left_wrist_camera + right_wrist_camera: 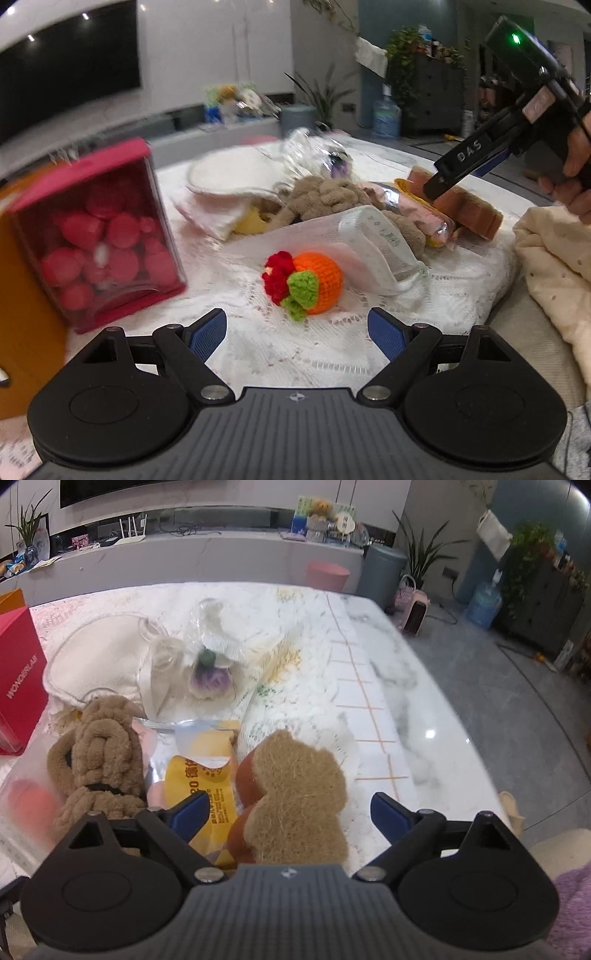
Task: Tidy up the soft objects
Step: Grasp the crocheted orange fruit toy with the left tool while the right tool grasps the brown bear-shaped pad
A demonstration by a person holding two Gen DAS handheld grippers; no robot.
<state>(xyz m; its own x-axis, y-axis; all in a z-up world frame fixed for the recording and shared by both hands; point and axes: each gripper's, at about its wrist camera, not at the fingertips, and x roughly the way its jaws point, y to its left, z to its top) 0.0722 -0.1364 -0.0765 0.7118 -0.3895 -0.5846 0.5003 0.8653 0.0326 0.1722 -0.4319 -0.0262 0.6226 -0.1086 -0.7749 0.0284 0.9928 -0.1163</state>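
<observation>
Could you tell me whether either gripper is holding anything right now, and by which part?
Nothing is held. The left gripper is open near the crocheted orange; the right gripper is open around the brown sponge.

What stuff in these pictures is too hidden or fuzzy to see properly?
- Red box contents: left wrist view, motion blur.
- Purple thing: right wrist view, crinkly clear wrapper hides its shape.
- Yellow packet: right wrist view, partly behind the bear-shaped sponge.
- Orange box: cut off by the left edge.
</observation>
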